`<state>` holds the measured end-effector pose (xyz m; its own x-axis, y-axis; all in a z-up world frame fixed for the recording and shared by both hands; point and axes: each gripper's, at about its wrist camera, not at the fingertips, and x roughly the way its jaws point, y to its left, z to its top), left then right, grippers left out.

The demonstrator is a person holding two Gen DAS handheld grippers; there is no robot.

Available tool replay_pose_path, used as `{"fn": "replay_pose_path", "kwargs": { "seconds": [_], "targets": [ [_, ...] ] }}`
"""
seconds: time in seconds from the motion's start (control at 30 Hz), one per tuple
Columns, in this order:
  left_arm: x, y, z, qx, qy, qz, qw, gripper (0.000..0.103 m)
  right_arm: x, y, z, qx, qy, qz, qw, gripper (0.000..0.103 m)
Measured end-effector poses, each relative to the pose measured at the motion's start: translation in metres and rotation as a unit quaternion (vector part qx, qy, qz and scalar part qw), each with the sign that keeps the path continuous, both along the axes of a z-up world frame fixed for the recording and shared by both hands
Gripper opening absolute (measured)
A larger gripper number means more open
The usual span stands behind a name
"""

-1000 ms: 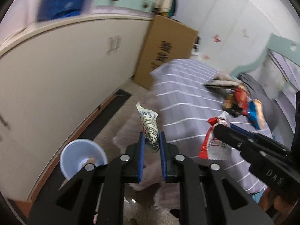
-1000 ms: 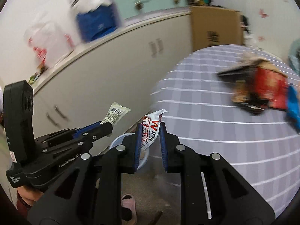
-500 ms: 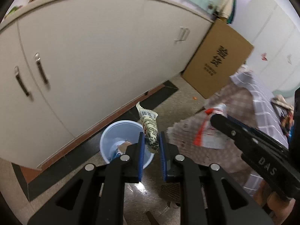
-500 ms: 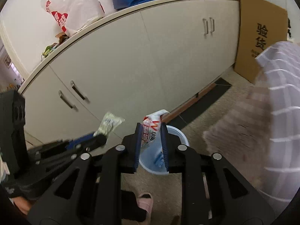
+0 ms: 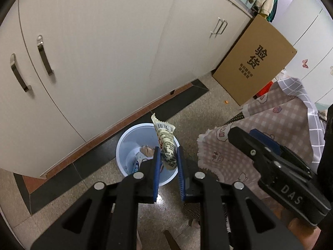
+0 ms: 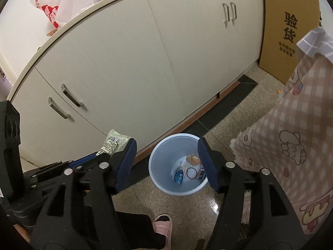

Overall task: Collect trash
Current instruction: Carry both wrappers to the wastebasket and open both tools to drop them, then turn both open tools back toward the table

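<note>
writing: cardboard box [image 5: 254, 62] printed 验货; "DAS" on right gripper [image 6: 167, 160] body, seen from left view; small print unreadable
change: red-white wrapper held by right gripper 0.5 s ago is gone from its pads
left gripper [image 5: 168, 162]: clamped on cream snack wrapper [image 5: 166, 145], barcode visible, held over bin
right gripper: spread wide, nothing between pads
bin [image 6: 160, 162]: pale blue, on floor by cabinet [image 6: 145, 62]; holds several wrappers and scraps
</note>
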<state>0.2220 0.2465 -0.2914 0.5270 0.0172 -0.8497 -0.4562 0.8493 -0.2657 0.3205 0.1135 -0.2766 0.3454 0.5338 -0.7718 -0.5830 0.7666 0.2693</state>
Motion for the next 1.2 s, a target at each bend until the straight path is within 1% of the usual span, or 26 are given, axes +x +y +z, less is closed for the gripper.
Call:
{"fn": "replay_pose_path", "kwargs": {
  "seconds": [0.3, 0.43, 0.7, 0.8, 0.83, 0.87, 0.9, 0.93, 1.2],
  "targets": [
    [0.02, -0.005, -0.01, 0.003, 0.017, -0.009, 0.9998, 0.015, 0.001, -0.014, -0.007, 0.003, 0.005, -0.022, 1.0, 0.063],
    [0.027, -0.007, -0.007, 0.012, 0.017, -0.012, 0.9997, 0.015, 0.001, -0.021, -0.001, 0.006, -0.017, -0.041, 0.999, 0.063],
    [0.041, -0.013, 0.008, 0.037, 0.005, -0.017, 0.9992, 0.017, 0.0, -0.037, 0.02, 0.042, -0.06, -0.074, 0.995, 0.067],
    [0.042, -0.013, 0.015, 0.052, -0.004, -0.007, 0.9986, 0.026, 0.002, -0.041, 0.024, 0.05, -0.064, -0.083, 0.993, 0.068],
    [0.041, -0.012, 0.017, 0.055, -0.006, -0.004, 0.9985, 0.042, 0.002, -0.043, 0.025, 0.051, -0.064, -0.084, 0.993, 0.068],
    [0.041, -0.012, 0.019, 0.058, -0.008, -0.001, 0.9983, 0.06, 0.002, -0.043, 0.025, 0.051, -0.063, -0.084, 0.993, 0.068],
    [0.04, -0.013, 0.022, 0.065, -0.012, 0.003, 0.9978, 0.063, 0.002, -0.043, 0.025, 0.051, -0.062, -0.084, 0.993, 0.068],
    [0.038, -0.013, 0.024, 0.07, -0.017, 0.005, 0.9974, 0.063, 0.002, -0.043, 0.025, 0.051, -0.06, -0.084, 0.993, 0.068],
    [0.03, -0.012, 0.036, 0.068, -0.02, 0.012, 0.9974, 0.063, -0.005, -0.046, 0.034, 0.057, -0.059, -0.082, 0.993, 0.069]
  ]
}}
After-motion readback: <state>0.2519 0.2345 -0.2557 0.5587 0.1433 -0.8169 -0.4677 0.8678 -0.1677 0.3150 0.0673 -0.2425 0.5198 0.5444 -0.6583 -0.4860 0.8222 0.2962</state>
